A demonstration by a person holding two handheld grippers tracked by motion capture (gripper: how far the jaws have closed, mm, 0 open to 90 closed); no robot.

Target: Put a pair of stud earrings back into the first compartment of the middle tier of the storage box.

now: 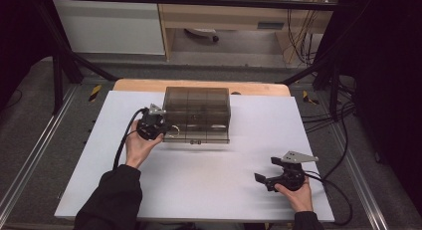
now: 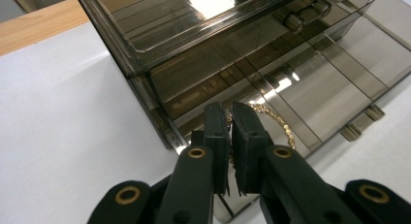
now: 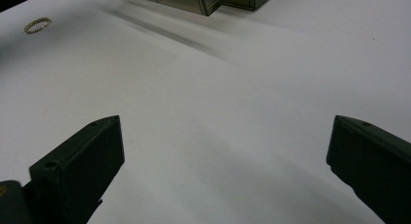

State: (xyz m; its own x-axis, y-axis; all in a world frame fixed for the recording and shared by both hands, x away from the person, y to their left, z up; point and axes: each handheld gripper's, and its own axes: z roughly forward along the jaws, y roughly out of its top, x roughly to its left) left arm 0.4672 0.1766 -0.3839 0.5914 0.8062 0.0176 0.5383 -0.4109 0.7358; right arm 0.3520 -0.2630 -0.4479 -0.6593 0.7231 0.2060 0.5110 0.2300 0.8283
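Note:
A smoky see-through jewelry box point(image 1: 198, 106) stands at the back middle of the white tabletop point(image 1: 209, 185), its bottom drawer point(image 2: 310, 88) pulled out toward me. At the box's front left corner my left gripper point(image 1: 167, 131) is shut on a thin gold chain point(image 2: 277, 120). The chain trails from between the jaws point(image 2: 230, 118) over the drawer's divided compartments. Near the front right of the table my right gripper point(image 1: 267, 169) rests open, nothing between its fingers point(image 3: 223, 132). A small gold ring point(image 3: 38, 24) lies on the white surface, off to the left in the right gripper view.
The box's corner point(image 3: 208, 2) shows at the top of the right gripper view. A wooden edge point(image 1: 199, 85) runs behind the white top. Black frame posts and cables point(image 1: 328, 115) flank the table's right side.

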